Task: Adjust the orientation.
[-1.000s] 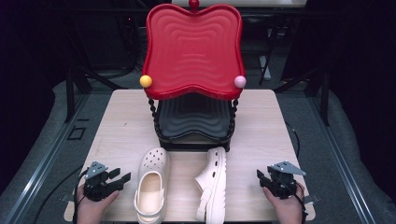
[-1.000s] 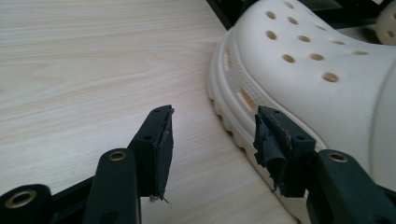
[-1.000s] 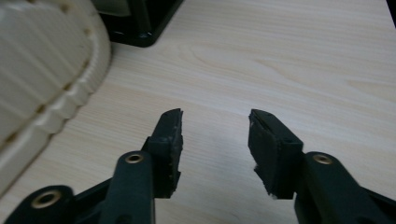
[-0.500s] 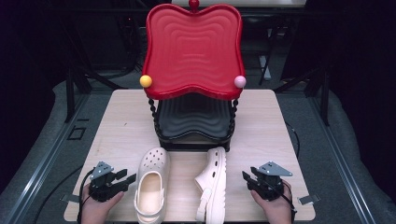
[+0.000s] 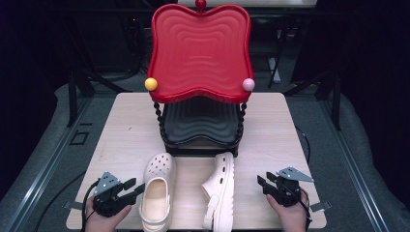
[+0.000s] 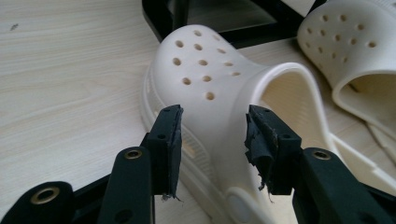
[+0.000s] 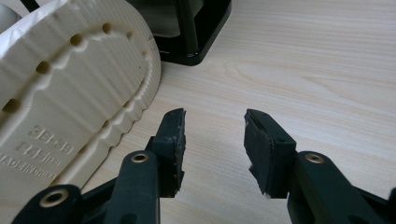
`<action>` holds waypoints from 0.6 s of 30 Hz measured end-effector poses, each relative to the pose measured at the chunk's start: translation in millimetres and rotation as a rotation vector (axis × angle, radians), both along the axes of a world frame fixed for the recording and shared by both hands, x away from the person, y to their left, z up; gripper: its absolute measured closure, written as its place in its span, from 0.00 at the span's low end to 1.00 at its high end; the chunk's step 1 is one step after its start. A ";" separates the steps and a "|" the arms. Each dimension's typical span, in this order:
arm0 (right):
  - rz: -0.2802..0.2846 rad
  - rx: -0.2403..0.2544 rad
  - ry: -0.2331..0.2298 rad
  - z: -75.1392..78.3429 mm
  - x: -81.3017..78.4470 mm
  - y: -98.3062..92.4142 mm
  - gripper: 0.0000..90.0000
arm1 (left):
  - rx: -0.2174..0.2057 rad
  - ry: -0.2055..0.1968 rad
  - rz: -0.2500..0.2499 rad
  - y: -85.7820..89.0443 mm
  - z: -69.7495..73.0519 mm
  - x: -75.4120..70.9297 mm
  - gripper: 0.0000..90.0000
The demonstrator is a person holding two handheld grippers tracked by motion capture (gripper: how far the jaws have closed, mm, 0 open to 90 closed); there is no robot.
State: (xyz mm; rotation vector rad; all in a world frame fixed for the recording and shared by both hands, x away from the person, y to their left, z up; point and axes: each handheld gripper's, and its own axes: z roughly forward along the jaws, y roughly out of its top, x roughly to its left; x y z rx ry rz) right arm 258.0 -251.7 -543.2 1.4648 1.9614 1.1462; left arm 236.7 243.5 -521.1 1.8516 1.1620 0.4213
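High view placed the left gripper [image 5: 131, 187] at the near left edge of the wooden table [image 5: 125, 135], held in the person's left hand [image 5: 99, 220]. Its jaws stood apart and had just been closing; they pointed at the upright clog [image 5: 157, 193] lying just beside them. Left gripper view showed that clog [image 6: 210, 98] directly ahead of the jaws, its perforated toe cap beyond the pads [image 6: 170, 140]. No contact between pads and shoe could be confirmed.

The right gripper [image 5: 263, 182] sat at the near right edge, in the right hand [image 5: 290, 217], jaws apart with nothing between them. They had just opened slightly. Right gripper view showed bare table [image 7: 303, 70] ahead of the jaws, and the second clog [image 7: 60, 102] to their left, tipped on its side with the ribbed sole facing the camera. In the high view this tipped clog [image 5: 220, 188] lay near the right gripper but apart from it.

Beyond both clogs stood a two-tier rack [image 5: 200, 130]: a black lower tray [image 5: 200, 123] and a red upper tray [image 5: 200, 50], with a yellow knob [image 5: 151, 84] and a pink knob [image 5: 248, 84].
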 end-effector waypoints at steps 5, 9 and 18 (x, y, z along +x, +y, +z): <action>-0.009 0.021 -0.004 0.5 -0.3 -3.3 0.64 | 0.028 0.006 -0.006 -7.6 -1.3 -3.7 0.63; -0.016 0.032 0.000 -1.2 0.6 -4.3 0.64 | 0.066 0.013 -0.005 -14.2 -6.9 -1.8 0.69; -0.005 0.026 -0.004 -2.6 1.3 -2.1 0.63 | 0.101 -0.007 0.015 -25.0 -7.3 -3.5 0.87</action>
